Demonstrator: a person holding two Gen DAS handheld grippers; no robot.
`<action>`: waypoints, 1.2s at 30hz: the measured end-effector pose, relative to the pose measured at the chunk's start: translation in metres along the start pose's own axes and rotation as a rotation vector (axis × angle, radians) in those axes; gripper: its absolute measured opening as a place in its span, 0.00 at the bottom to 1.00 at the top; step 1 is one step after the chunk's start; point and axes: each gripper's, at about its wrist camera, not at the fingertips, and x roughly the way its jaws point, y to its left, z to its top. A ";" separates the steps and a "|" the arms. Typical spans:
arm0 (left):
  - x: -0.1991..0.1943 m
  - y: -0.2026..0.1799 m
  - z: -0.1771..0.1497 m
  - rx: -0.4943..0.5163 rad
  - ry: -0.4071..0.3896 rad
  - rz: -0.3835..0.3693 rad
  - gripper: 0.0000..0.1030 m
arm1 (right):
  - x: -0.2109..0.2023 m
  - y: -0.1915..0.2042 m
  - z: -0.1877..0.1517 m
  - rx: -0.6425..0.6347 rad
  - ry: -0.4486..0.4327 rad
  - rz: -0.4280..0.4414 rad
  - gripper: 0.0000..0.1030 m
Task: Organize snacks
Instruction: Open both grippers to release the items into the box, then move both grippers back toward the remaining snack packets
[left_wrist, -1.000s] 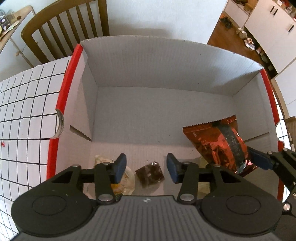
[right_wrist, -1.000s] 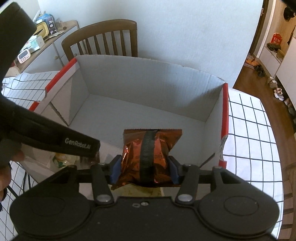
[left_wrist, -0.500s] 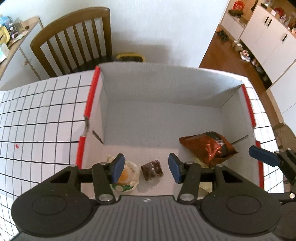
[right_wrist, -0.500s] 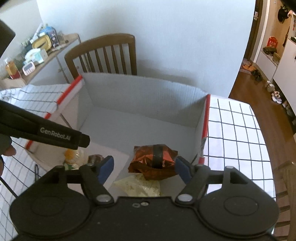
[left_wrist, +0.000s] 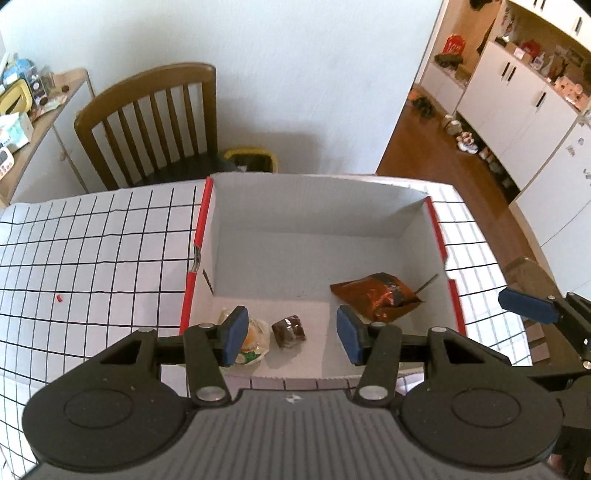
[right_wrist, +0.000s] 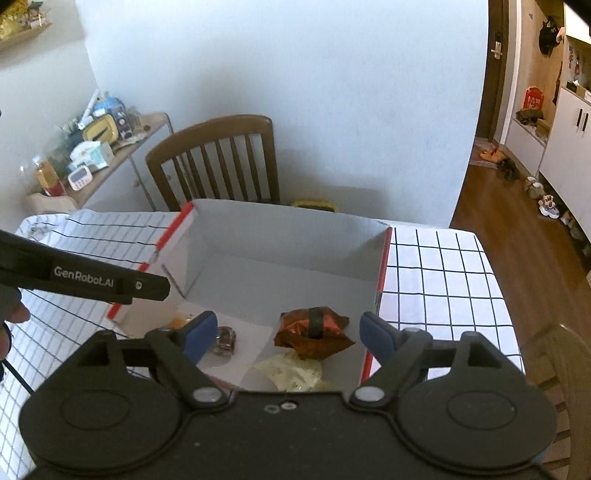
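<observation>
Progress: late | In the cardboard box (left_wrist: 317, 206): copper-red snack bag (left_wrist: 376, 295) by its right wall, brown wrapped sweet (left_wrist: 290, 330) and orange-labelled packet (left_wrist: 253, 336) near-left, pale packet (right_wrist: 295, 373) near edge | I hold left claw (left_wrist: 291, 334) and right claw (right_wrist: 286, 334) above it, both apart, empty | Checked tabletop (left_wrist: 92, 251) beside box shows no snacks left.

Inside the white box (left_wrist: 314, 254), against its right wall: crumpled red foil packet (left_wrist: 376, 295), lying flat. Near the left wall: orange-and-white wrapped snack (left_wrist: 255, 339), small dark wrapped sweet (left_wrist: 289, 329) just beside.
</observation>
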 end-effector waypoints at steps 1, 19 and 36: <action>-0.004 -0.002 -0.001 0.002 -0.008 -0.002 0.50 | -0.004 0.000 -0.001 0.002 -0.005 0.001 0.82; -0.071 -0.011 -0.067 0.017 -0.094 -0.020 0.64 | -0.075 0.010 -0.043 -0.037 -0.102 0.058 0.94; -0.072 0.015 -0.148 -0.092 -0.057 -0.021 0.82 | -0.082 0.025 -0.109 -0.046 -0.035 0.113 0.96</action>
